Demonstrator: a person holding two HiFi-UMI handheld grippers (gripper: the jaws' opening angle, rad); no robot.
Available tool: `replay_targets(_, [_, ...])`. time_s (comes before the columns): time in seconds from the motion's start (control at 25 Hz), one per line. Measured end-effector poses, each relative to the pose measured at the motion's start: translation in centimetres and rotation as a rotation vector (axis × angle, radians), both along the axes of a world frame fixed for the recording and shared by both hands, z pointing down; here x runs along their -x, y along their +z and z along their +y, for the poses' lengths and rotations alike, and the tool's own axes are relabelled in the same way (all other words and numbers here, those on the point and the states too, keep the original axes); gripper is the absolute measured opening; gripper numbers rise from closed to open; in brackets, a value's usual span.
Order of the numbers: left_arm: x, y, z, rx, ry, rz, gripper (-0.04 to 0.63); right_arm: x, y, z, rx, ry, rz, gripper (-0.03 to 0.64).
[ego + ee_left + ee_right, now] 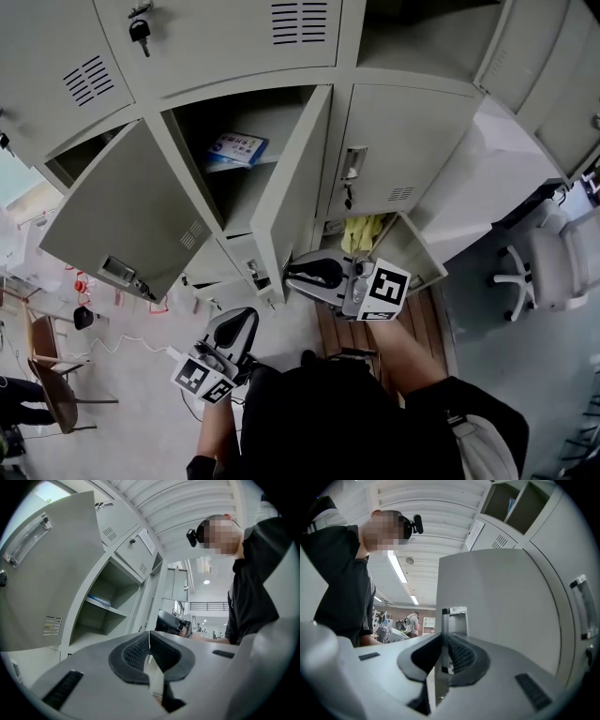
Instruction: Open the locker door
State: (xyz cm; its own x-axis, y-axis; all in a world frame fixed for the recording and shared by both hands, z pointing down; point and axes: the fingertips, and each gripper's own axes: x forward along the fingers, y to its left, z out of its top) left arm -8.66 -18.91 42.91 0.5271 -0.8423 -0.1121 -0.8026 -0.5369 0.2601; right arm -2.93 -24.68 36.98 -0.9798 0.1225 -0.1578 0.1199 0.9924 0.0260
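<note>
Right gripper: your fingers clamp the free edge of the locker door, already ajar | edge runs upright between them, panel spreading to their right | left gripper: fingers pressed together, empty, farther from the door.

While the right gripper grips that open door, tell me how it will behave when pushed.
The door looks like thin sheet metal, so probably light and free-swinging. Its painted face seems smooth, so the right gripper, clamped on its edge, may slip. The panel might flex slightly.
</note>
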Motion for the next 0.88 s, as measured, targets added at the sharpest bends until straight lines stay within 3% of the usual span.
replay_targets(0.88, [-2.1, 0.8, -2.3, 0.033, 0.054, 0.007, 0.018, -4.0, 0.2, 0.1, -0.007, -0.060, 0.008, 0.055])
